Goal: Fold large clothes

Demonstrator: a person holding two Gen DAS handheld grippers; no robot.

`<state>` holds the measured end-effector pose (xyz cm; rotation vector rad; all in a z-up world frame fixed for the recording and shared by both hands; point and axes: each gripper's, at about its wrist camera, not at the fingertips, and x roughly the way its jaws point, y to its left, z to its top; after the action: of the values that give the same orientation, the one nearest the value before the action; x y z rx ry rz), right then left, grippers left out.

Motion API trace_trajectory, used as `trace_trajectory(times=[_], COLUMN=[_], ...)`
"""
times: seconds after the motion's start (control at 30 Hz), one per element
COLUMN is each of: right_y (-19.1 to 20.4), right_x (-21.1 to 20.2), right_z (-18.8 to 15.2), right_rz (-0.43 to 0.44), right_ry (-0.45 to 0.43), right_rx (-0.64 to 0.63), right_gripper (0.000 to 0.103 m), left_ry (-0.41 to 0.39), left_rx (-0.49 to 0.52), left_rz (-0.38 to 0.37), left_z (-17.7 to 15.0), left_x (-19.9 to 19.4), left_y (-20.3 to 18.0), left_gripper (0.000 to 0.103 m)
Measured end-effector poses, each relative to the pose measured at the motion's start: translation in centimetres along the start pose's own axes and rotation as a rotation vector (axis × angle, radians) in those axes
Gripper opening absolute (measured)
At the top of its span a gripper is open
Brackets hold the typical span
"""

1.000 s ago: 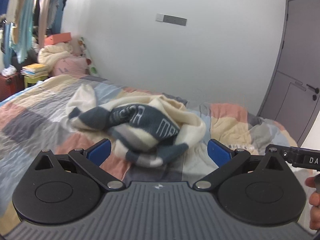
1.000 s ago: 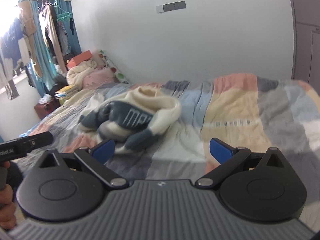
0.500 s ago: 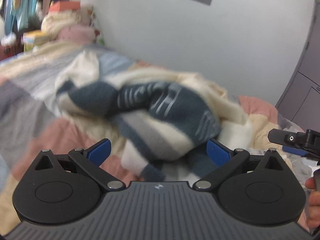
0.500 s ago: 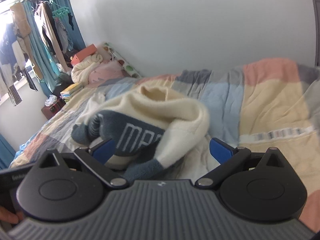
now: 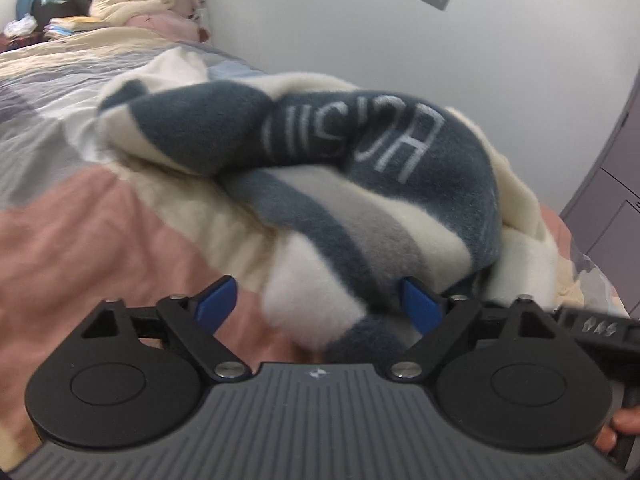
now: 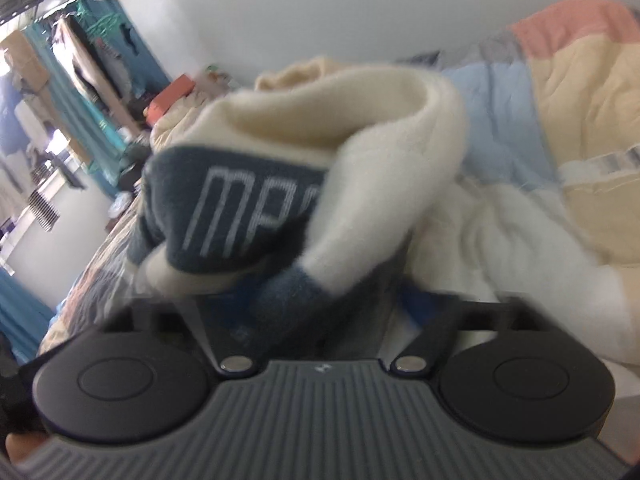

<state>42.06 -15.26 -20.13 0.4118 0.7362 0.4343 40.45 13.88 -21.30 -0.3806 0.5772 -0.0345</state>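
Crumpled sweater on the patchwork quilt, both grippers at its near edge

The sweater (image 5: 360, 184), cream with navy and grey stripes, lay bunched on the quilt (image 5: 80, 240), so its long axis could not be told. The left gripper (image 5: 316, 304) had just been closing, jaws still spread around a cream fold. The right gripper (image 6: 320, 304), heavily blurred, had been closing around the navy cuff (image 6: 288, 292); grip unclear.
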Motion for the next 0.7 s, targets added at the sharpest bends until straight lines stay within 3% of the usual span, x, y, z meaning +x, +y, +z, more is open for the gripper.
trace_trajectory(times=[0.1, 0.2, 0.43, 0.7], right_y=[0.5, 1.2, 1.3, 2.3], right_x=[-0.4, -1.1, -5.9, -12.1], right_z=[-1.0, -1.2, -0.6, -1.6], right_rz=[0.013, -0.003, -0.007, -0.087], right_ry=[-0.005, -0.027, -0.096, -0.157], right_rx=[-0.028, -0.115, -0.109, -0.229], right_gripper=[0.014, 0.010, 0.009, 0.009], left_ry=[-0.007, -0.041, -0.044, -0.027], left_rx=[-0.002, 0.102, 0.107, 0.178], left_rz=[0.003, 0.029, 0.021, -0.016], left_z=[-0.1, 0.0, 0.4, -4.1], left_x=[0.9, 0.5, -2.9, -9.2], left_y=[-1.0, -2.2, -3.6, -7.2], left_gripper=[0.073, 0.057, 0.023, 0.015])
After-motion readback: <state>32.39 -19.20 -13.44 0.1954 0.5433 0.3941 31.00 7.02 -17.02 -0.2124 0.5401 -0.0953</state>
